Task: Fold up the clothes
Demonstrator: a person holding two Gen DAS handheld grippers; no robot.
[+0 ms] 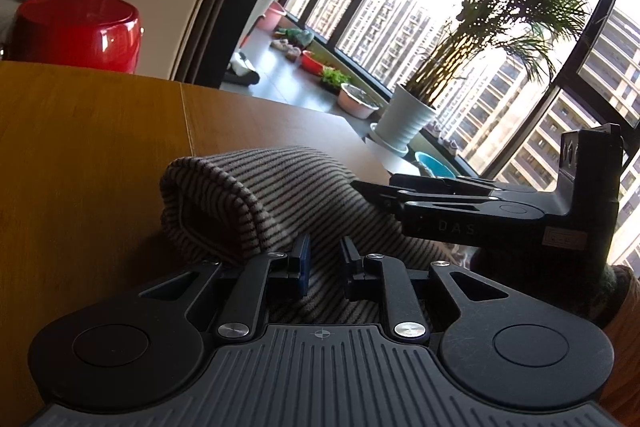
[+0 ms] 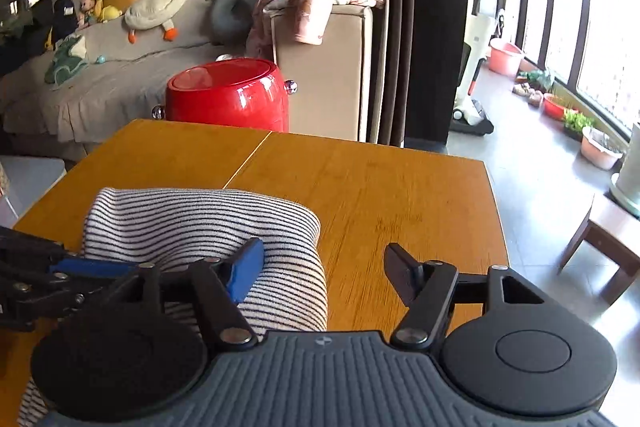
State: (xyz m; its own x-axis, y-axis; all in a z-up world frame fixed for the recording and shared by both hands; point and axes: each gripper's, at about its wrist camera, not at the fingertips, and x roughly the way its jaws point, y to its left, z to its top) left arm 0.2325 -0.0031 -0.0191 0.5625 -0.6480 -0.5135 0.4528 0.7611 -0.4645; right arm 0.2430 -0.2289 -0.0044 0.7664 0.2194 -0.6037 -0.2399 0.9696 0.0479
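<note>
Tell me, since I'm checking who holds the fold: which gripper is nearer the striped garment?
Left. The left gripper is shut on the striped garment, cloth pinched between its fingers. The right gripper stands open at the garment's right edge, gripping nothing.

1. Black-and-white thin stripes on the folded cloth (image 2: 208,223), at 9 o'clock of the tabletop.
2. Warm orange-brown wood grain on the table (image 2: 380,187).
3. Glossy red on the tub (image 2: 232,99), at 12 o'clock.
4. Blue on the pad (image 2: 246,269) of the black right gripper (image 2: 324,273).
5. Pink on the blanket (image 2: 320,3).
</note>
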